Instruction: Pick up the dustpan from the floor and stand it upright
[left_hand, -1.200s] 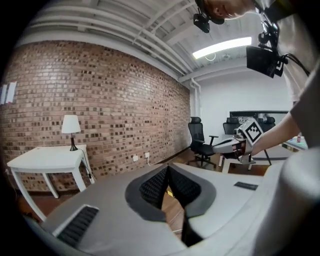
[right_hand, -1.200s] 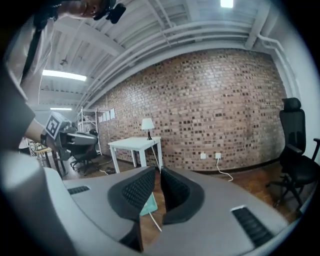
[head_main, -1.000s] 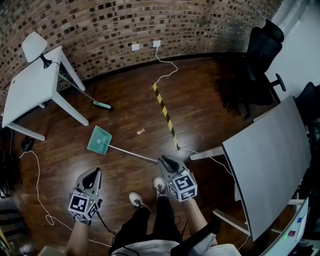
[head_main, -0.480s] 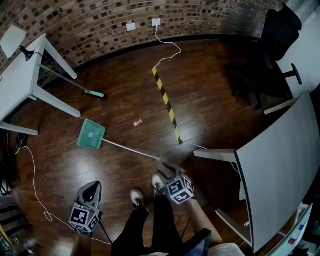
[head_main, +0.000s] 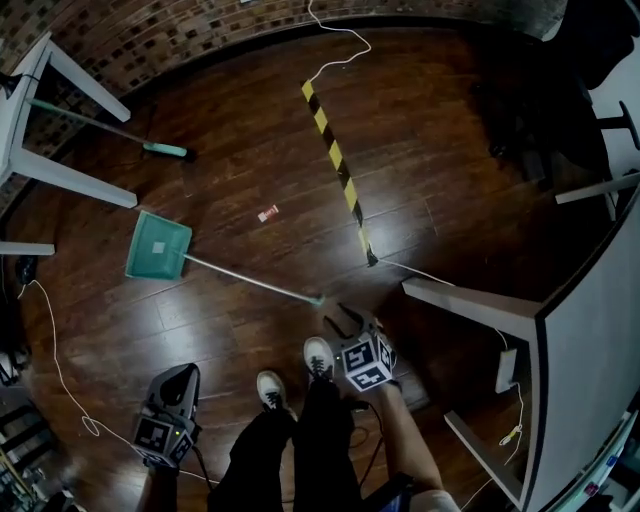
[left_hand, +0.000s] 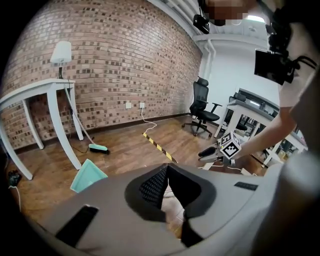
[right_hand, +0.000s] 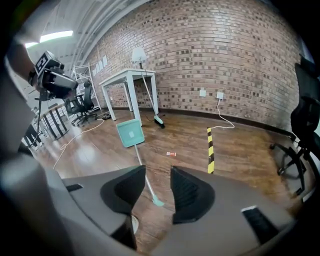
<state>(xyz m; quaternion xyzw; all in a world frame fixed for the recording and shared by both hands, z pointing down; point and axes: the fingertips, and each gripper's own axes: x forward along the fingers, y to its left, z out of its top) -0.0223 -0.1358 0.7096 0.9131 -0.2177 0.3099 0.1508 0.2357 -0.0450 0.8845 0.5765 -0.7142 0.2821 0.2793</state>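
The green dustpan lies flat on the wooden floor, and its long thin handle runs toward my feet. My right gripper hovers just right of the handle's end. It is open, its jaws have just been opening, and nothing is gripped. In the right gripper view the handle's green tip shows on the floor through the gap of that gripper, with the pan farther off. My left gripper hangs low at the left, apart from the dustpan. Its pads meet at the tips with nothing between.
A broom leans under the white table at the far left. Yellow-black tape crosses the floor, with a red scrap beside it. A grey desk stands at the right. My shoes are close below the handle. A white cable trails at the left.
Both grippers have come down toward the floor. The right one has closed in on the handle's end and its jaws stand wider apart. The dustpan has not moved.
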